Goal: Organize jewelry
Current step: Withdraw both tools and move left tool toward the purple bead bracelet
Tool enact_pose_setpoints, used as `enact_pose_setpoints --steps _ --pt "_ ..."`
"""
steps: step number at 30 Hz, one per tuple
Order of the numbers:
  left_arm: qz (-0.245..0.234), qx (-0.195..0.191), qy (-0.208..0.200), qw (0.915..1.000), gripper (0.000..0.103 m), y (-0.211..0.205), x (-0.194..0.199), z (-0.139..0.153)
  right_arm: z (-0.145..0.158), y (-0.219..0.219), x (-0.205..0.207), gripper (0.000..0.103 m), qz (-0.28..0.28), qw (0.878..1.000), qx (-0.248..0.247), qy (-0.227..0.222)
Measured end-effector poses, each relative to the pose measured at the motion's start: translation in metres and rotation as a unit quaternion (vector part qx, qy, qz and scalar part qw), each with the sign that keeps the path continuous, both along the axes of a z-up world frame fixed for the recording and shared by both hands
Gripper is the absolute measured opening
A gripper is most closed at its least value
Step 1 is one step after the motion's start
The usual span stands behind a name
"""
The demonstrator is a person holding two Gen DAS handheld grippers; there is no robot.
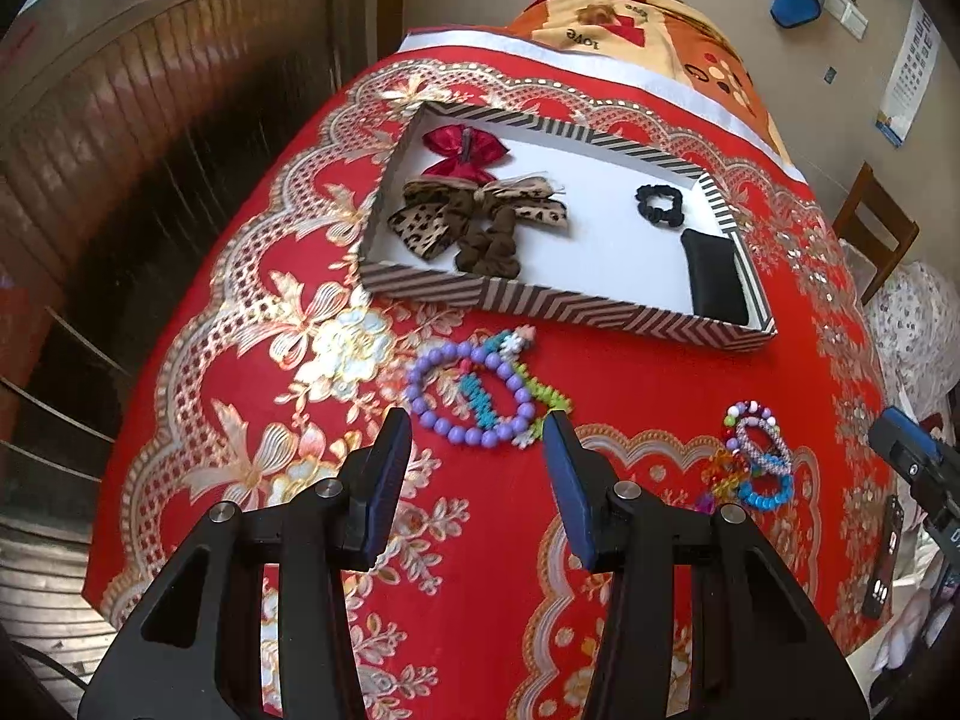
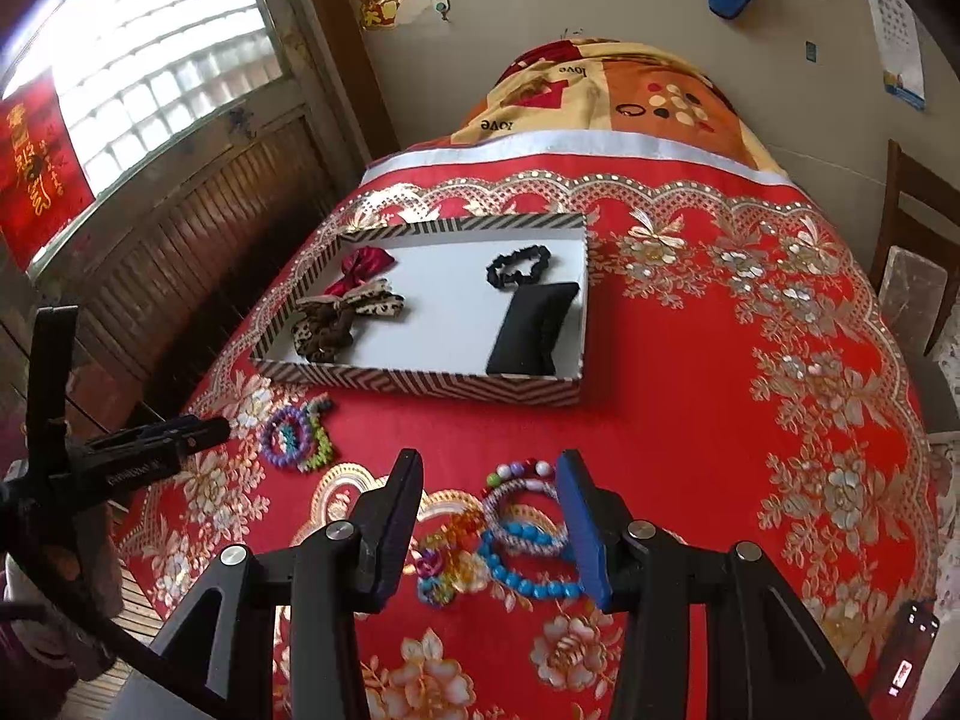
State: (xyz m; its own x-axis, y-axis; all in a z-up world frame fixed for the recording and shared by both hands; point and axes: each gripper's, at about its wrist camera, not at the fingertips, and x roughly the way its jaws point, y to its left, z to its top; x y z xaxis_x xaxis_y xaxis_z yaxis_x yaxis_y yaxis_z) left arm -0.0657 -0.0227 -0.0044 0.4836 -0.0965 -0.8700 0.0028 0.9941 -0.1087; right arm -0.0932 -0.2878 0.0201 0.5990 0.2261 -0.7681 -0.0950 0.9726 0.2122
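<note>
Both sets of tongs hang wide open and empty above a red floral tablecloth (image 1: 630, 378), each poised over its own heap of bracelets. Left tongs (image 1: 477, 429) frame the purple bead bracelet (image 1: 465, 393), which lies tangled with a teal strand (image 1: 480, 405) and a green one (image 1: 543, 390) just short of the fingertips, toward twelve o'clock. Right tongs (image 2: 487, 468) straddle a second cluster: a blue bead bracelet (image 2: 528, 570), a pale woven bangle (image 2: 525, 519), a string of mixed beads (image 2: 519, 471) and some orange and magenta charm pieces (image 2: 444, 546), with nothing gripped.

Beyond both heaps, at twelve o'clock, sits the striped tray (image 1: 564, 303), apparently the destination. Its left end already holds hair pieces, namely a red satin bow (image 1: 465, 150), a leopard-print bow (image 1: 456, 213) and a brown scrunchie (image 1: 492, 246), while a black scrunchie (image 1: 660, 204) and a black cushion (image 1: 717, 282) occupy the right end. That grouping suggests sorting by kind; the cushion is probably meant to carry bracelets. The white middle of the tray lies bare.

Loose, interlinked strands may come up together when one is pinched.
</note>
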Motion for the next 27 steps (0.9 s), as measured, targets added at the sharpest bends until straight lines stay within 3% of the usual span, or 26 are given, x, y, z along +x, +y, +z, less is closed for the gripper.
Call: enact_pose_setpoints --steps 11,19,27 --pt "0.040 -0.012 0.046 0.9981 0.045 0.043 0.002 -0.025 -0.042 -0.016 -0.005 0.044 -0.011 0.998 -0.005 0.055" --pt "0.040 -0.030 0.067 0.9965 0.045 0.048 0.015 -0.036 -0.058 -0.020 0.011 0.044 -0.018 0.997 0.008 0.073" --pt "0.036 -0.026 0.092 0.9948 0.045 0.041 0.043 -0.056 -0.067 -0.015 0.022 0.033 -0.007 0.997 0.005 0.082"
